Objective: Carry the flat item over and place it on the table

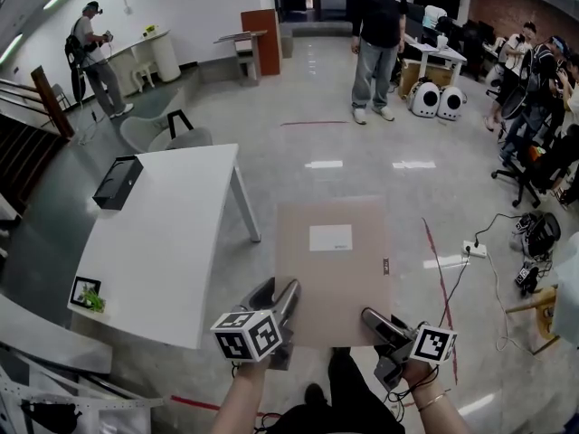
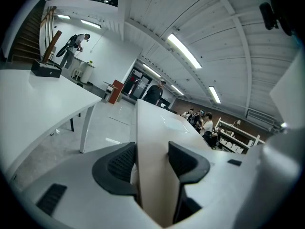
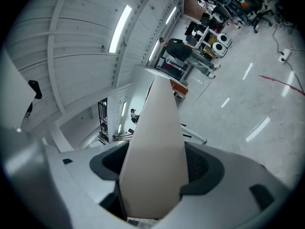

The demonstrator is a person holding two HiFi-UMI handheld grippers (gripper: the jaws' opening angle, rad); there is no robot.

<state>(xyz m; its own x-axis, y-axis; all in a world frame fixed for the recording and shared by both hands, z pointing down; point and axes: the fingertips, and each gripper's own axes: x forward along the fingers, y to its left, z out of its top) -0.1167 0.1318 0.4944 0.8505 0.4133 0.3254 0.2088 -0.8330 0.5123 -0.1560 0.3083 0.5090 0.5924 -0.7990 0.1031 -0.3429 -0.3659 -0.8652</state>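
The flat item [image 1: 333, 269] is a thin tan cardboard package with a white label. It hangs level over the floor, just right of the white table [image 1: 172, 242]. My left gripper [image 1: 282, 295] is shut on its near left edge and my right gripper [image 1: 374, 318] on its near right corner. In the left gripper view the cardboard [image 2: 153, 142] runs edge-on between the dark pads [image 2: 121, 163] of the left gripper [image 2: 151, 165]. In the right gripper view the panel [image 3: 159, 128] fills the gap of the right gripper [image 3: 157, 171].
On the table lie a black box [image 1: 118, 182] at its far left and a small marker card [image 1: 86, 294] near its front corner. Chairs [image 1: 167, 129] stand behind the table. A person [image 1: 378, 34] stands ahead. A power strip [image 1: 475, 250] and cables lie at the right.
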